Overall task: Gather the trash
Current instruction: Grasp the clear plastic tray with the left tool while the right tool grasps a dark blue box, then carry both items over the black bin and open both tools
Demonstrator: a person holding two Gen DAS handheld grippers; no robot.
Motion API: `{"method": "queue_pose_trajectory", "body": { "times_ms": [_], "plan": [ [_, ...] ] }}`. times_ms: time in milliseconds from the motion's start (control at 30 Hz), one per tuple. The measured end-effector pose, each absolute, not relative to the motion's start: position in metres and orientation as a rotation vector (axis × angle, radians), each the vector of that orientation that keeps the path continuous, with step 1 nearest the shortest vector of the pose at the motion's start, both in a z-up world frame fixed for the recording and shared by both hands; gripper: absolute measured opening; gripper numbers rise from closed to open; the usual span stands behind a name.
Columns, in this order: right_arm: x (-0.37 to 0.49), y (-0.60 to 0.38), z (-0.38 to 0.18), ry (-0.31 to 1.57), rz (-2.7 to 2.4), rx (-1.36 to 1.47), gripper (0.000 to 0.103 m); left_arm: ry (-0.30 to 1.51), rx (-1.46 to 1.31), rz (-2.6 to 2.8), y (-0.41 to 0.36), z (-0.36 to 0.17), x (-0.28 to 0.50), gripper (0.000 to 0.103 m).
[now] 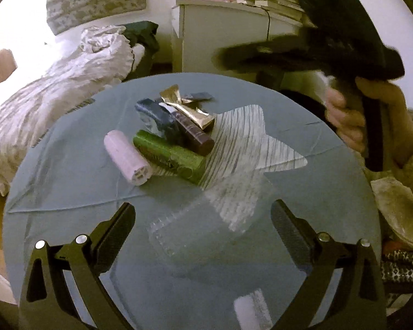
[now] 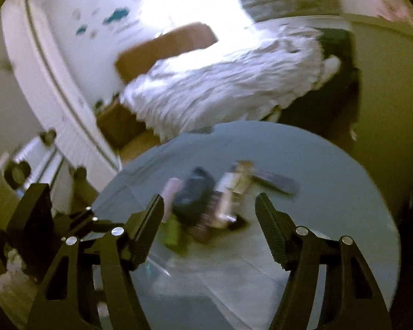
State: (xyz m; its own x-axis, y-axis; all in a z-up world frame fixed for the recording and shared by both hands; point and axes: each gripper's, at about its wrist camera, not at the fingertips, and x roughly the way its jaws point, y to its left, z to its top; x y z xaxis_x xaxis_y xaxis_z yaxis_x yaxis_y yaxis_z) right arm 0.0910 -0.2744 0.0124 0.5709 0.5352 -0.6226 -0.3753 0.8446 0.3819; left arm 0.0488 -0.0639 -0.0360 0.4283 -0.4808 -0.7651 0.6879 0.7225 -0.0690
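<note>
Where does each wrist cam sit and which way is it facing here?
Left wrist: on the left gripper, looking down across the round table at a pink roll, green tube and clear plastic tray; its open fingers show, plus the right hand holding the other gripper.
Right wrist: on the right gripper, higher, blurred, facing the table and the bed; open fingers show.
Shared: the table, the trash pile and the bed.
</note>
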Motion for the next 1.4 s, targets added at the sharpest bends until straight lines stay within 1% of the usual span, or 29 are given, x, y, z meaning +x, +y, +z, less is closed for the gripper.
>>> {"method": "queue_pose_trajectory", "body": {
  "times_ms": [100,167,200,300,367,400,433,467,500,533,567,667,700,733,833,933,967,1100,1300,1400],
  "plan": [
    [0.115,-0.23,0.01,0.865,0.539,0.122,0.068,0.857,0.296,-0.753,-0.068,-0.042,0.051,0.097],
    [0.13,-0.208,0.0,0.917,0.518,0.077,0.066,0.857,0.297,-0.773,-0.071,-0.044,0.051,0.096],
    [0.139,-0.197,-0.006,0.951,0.5,0.053,0.063,0.858,0.296,-0.785,-0.072,-0.045,0.052,0.09],
    [0.154,-0.183,-0.025,1.02,0.457,0.008,0.051,0.875,0.304,-0.806,-0.075,-0.048,0.054,0.08],
    [0.157,-0.183,-0.033,1.021,0.443,-0.005,0.04,0.872,0.31,-0.801,-0.075,-0.047,0.052,0.078],
    [0.157,-0.185,-0.033,1.025,0.43,-0.006,0.037,0.871,0.309,-0.798,-0.075,-0.047,0.052,0.077],
    [0.158,-0.186,-0.033,1.031,0.427,-0.005,0.028,0.87,0.307,-0.796,-0.074,-0.047,0.051,0.071],
    [0.159,-0.186,-0.035,1.032,0.432,-0.001,0.024,0.868,0.308,-0.794,-0.075,-0.047,0.05,0.062],
    [0.159,-0.188,-0.035,1.03,0.441,0.006,0.021,0.866,0.306,-0.792,-0.076,-0.047,0.049,0.058],
    [0.157,-0.191,-0.035,1.025,0.452,0.013,0.016,0.864,0.303,-0.792,-0.076,-0.047,0.047,0.058],
    [0.156,-0.195,-0.035,1.021,0.452,0.017,0.014,0.862,0.303,-0.792,-0.077,-0.047,0.046,0.053],
    [0.149,-0.211,-0.027,0.973,0.478,0.095,0.012,0.845,0.304,-0.785,-0.08,-0.044,0.037,0.053],
    [0.145,-0.217,-0.022,0.952,0.485,0.125,0.012,0.837,0.301,-0.784,-0.08,-0.043,0.035,0.051],
    [0.138,-0.228,-0.014,0.916,0.495,0.169,0.012,0.827,0.292,-0.781,-0.08,-0.04,0.03,0.048],
    [0.118,-0.258,0.007,0.825,0.524,0.258,0.012,0.795,0.258,-0.768,-0.075,-0.033,0.022,0.048],
    [0.096,-0.293,0.026,0.733,0.507,0.292,0.012,0.763,0.185,-0.759,-0.07,-0.022,0.019,0.048],
    [0.089,-0.304,0.03,0.709,0.49,0.295,0.012,0.75,0.156,-0.754,-0.069,-0.018,0.018,0.045],
    [0.062,-0.362,0.036,0.625,0.372,0.287,0.012,0.705,0.077,-0.74,-0.076,0.0,0.021,0.045],
    [0.022,-0.471,0.02,0.574,0.157,0.376,0.012,0.656,0.02,-0.797,-0.134,0.024,0.03,0.045],
    [0.0,-0.528,0.008,0.549,0.031,0.436,0.012,0.644,0.005,-0.872,-0.185,0.032,0.032,0.045]
  ]
}}
